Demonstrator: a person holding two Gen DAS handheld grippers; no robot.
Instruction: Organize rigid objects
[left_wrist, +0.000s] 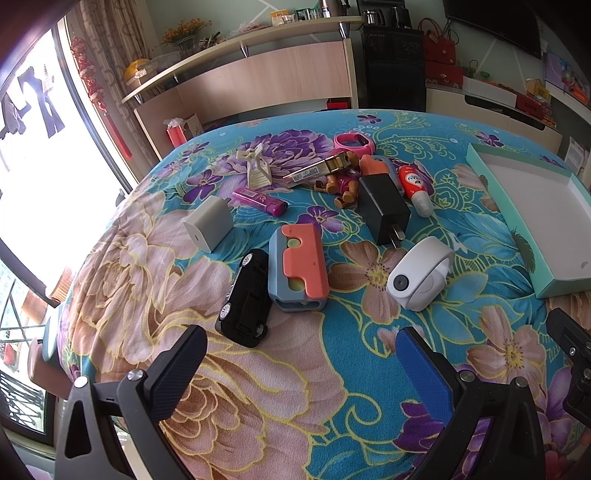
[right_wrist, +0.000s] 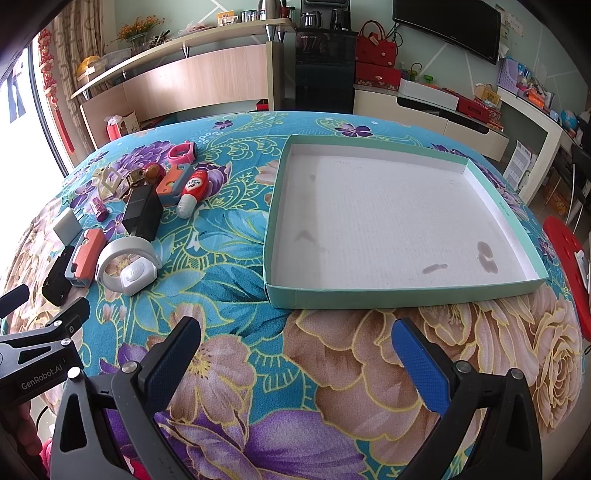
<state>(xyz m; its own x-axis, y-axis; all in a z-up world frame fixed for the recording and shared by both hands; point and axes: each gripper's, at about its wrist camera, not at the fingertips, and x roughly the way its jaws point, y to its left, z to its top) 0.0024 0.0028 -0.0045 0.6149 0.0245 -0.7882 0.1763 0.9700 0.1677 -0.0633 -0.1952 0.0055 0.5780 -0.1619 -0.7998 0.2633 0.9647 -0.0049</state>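
Observation:
Small rigid objects lie scattered on a flowered cloth. In the left wrist view I see a black toy car (left_wrist: 245, 299), a blue and coral block (left_wrist: 299, 267), a white ring-shaped device (left_wrist: 419, 273), a black charger (left_wrist: 384, 206), a white charger (left_wrist: 208, 223), a purple lighter (left_wrist: 260, 201), a glue bottle (left_wrist: 415, 190) and a pink watch (left_wrist: 354, 144). My left gripper (left_wrist: 301, 363) is open and empty, just short of the car. A shallow teal box (right_wrist: 391, 295) with a white floor lies ahead of my right gripper (right_wrist: 295, 354), which is open and empty.
A toy dog figure (left_wrist: 345, 182), a gold bar-shaped item (left_wrist: 317, 170) and a cream stand (left_wrist: 258, 170) lie further back. A red stool (right_wrist: 569, 254) stands at the table's right edge. Shelves and cabinets line the wall behind. The left gripper shows in the right wrist view (right_wrist: 48, 332).

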